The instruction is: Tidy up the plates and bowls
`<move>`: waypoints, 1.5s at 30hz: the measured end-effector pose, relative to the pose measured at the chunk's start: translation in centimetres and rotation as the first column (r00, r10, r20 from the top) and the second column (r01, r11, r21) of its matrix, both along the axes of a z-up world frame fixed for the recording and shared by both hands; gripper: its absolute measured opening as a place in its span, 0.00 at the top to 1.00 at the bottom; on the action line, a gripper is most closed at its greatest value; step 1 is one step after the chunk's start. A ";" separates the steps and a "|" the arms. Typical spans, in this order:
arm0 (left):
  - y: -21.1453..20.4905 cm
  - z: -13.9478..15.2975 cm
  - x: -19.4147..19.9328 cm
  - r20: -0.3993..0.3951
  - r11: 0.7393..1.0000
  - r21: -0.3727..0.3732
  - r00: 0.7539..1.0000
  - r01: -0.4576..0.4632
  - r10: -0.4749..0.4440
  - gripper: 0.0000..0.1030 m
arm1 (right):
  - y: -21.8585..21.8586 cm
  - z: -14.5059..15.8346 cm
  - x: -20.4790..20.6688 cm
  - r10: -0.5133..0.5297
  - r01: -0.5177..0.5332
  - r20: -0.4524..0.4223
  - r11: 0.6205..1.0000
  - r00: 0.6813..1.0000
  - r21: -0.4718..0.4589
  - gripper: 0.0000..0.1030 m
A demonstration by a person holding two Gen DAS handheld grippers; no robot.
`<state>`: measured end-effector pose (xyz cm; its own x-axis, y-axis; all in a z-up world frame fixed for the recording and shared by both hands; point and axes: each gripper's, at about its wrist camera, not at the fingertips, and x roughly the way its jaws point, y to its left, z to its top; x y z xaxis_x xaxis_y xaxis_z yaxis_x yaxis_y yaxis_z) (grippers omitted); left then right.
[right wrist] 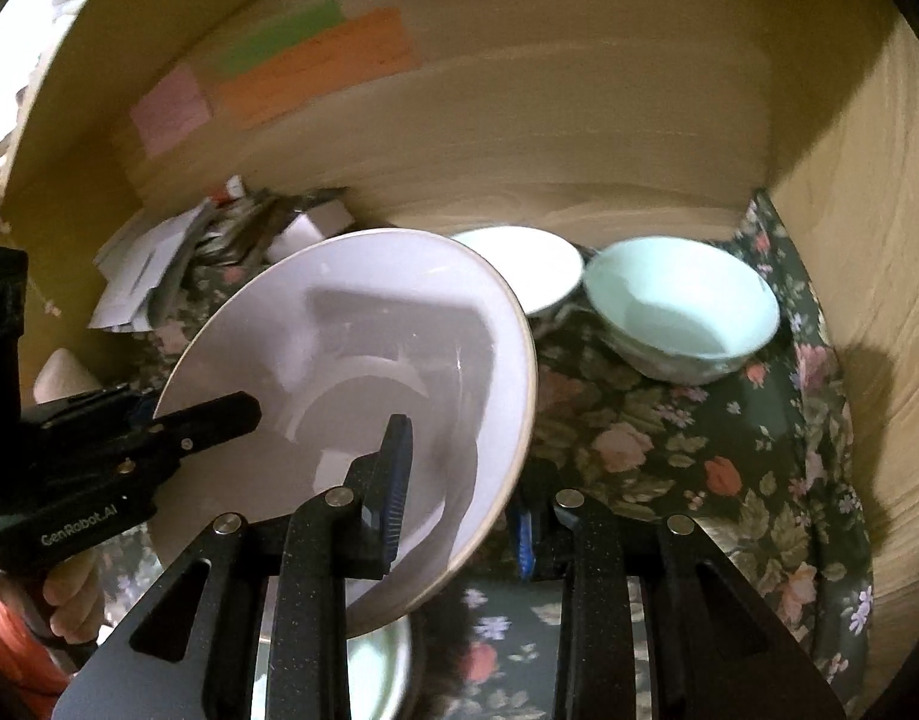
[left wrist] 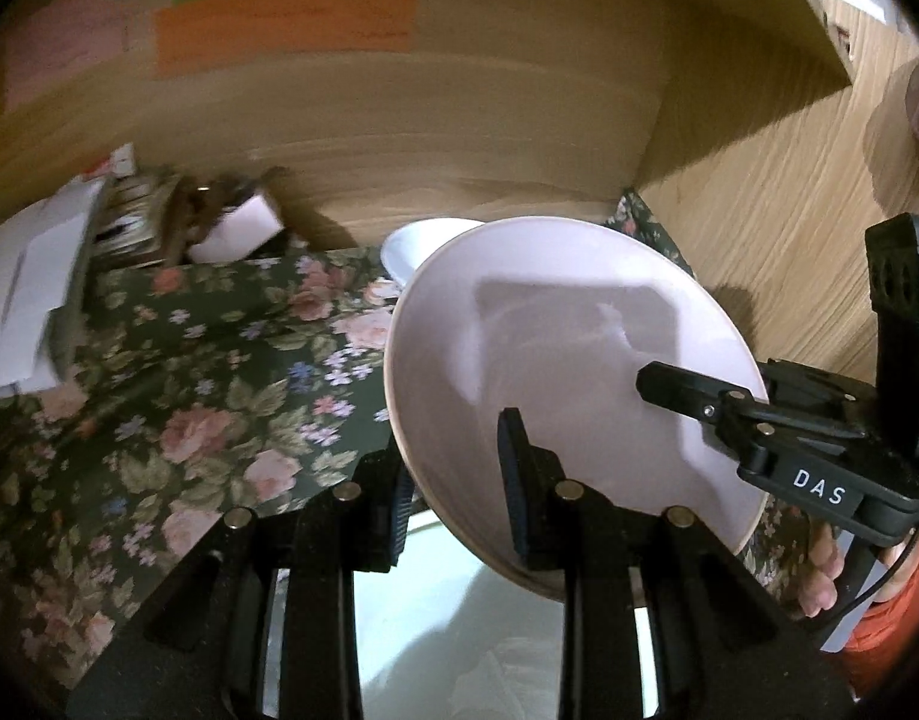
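A pale pink bowl (left wrist: 555, 348) hangs tilted above the floral cloth, held from two sides. My left gripper (left wrist: 456, 498) is shut on its near rim, one finger inside and one outside. My right gripper (right wrist: 459, 510) is shut on the opposite rim of the same pink bowl (right wrist: 351, 360) in the same way. In the left wrist view, the right tool's inner finger (left wrist: 675, 387) lies across the bowl's inside. A pale green dish (left wrist: 459, 630) sits right under the bowl and shows again as the green dish (right wrist: 375, 660).
A white bowl (right wrist: 519, 264) and a mint bowl (right wrist: 681, 312) stand at the back on the floral cloth (right wrist: 669, 450). Papers and small clutter (right wrist: 153, 276) pile up at the back left. Wooden walls (right wrist: 849, 240) close the back and right. A hand (left wrist: 819, 570) holds the right tool.
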<state>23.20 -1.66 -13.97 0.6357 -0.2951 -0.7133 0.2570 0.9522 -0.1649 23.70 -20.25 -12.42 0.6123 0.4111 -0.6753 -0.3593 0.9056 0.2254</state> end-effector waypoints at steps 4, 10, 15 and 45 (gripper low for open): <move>2.0 0.6 -1.4 0.017 0.999 -0.007 0.999 -0.037 0.037 0.74 | 1.9 0.6 -0.8 0.031 -0.031 0.016 1.000 0.999 -0.006 0.75; 5.6 1.2 -3.6 0.030 0.995 -0.020 0.995 -0.097 0.098 0.74 | 5.3 1.2 -1.9 0.085 -0.085 0.027 0.996 0.996 -0.011 0.75; 8.8 1.3 -5.2 0.039 0.988 -0.023 0.988 -0.151 0.152 0.74 | 8.5 1.3 -2.6 0.137 -0.137 0.028 0.990 0.990 -0.019 0.75; 21.2 -2.8 -13.6 -0.041 0.936 -0.022 0.935 -0.352 0.351 0.74 | 21.3 -2.6 -6.6 0.362 -0.365 -0.066 0.931 0.930 -0.025 0.75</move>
